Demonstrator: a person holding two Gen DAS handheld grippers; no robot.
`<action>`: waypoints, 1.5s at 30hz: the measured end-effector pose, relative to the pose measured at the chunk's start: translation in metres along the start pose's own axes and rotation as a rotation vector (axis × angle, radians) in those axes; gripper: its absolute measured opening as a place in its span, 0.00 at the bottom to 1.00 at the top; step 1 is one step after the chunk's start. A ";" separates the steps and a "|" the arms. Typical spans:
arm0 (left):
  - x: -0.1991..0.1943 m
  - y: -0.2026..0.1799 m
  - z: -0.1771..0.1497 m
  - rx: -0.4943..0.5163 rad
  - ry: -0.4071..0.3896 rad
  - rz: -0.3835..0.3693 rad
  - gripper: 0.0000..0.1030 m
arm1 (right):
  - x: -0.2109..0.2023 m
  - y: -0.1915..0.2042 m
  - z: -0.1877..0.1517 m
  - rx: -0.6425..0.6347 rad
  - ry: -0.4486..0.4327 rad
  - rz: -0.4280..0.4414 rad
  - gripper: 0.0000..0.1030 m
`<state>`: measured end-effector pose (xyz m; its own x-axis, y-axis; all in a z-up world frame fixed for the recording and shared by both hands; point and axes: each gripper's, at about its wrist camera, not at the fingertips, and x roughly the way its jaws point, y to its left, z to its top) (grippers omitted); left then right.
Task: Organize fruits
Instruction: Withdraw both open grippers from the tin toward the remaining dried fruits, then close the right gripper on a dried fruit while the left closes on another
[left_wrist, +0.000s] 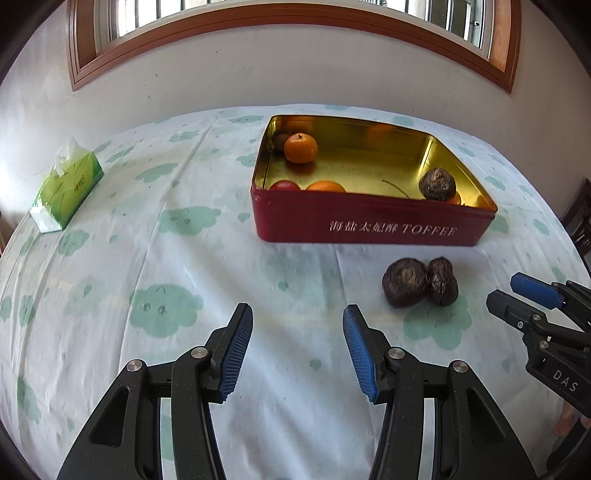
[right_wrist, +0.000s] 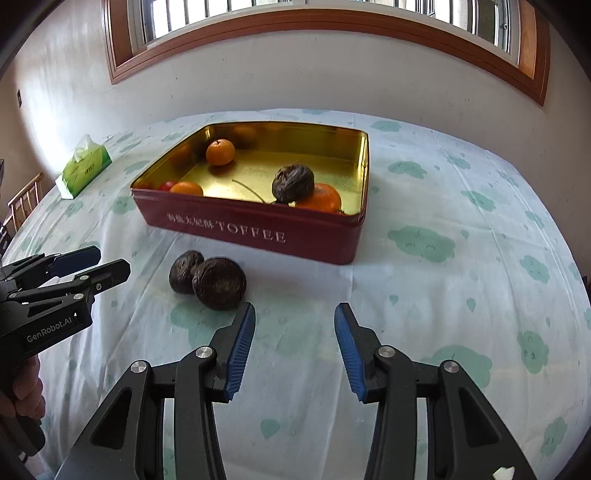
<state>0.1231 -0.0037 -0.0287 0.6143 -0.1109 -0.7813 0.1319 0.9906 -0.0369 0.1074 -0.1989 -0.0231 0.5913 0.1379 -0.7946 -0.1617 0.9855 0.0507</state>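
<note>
Your left gripper (left_wrist: 297, 345) hangs over the surface (left_wrist: 184, 266) with its fingers (left_wrist: 236, 350) spread wide and nothing between them. Ahead sits the red tin (left_wrist: 369, 225), holding an orange (left_wrist: 300, 148), a dark fruit (left_wrist: 437, 184) at its right corner, and more fruit partly hidden behind the near wall. Two dark fruits (left_wrist: 419, 282) lie touching each other just before the tin. Your right gripper (left_wrist: 517, 301) enters at the right edge near them. A tissue pack (left_wrist: 66, 190) lies far left.

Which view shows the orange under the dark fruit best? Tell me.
The right wrist view: the orange shows clearly beside the dark wrinkled fruit in the toffee tin. The left wrist view shows only a sliver.
</note>
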 end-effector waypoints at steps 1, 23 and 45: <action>0.001 0.001 -0.005 -0.001 0.006 0.003 0.51 | 0.000 0.001 -0.004 0.006 0.006 0.009 0.41; 0.005 0.013 -0.023 0.006 -0.012 -0.017 0.58 | 0.031 0.044 0.006 -0.085 0.012 0.010 0.43; 0.006 0.011 -0.023 0.014 -0.009 -0.020 0.62 | 0.041 0.052 0.019 -0.106 -0.006 0.012 0.31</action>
<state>0.1104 0.0081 -0.0484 0.6185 -0.1314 -0.7747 0.1551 0.9869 -0.0435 0.1386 -0.1401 -0.0419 0.5934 0.1501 -0.7908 -0.2513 0.9679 -0.0048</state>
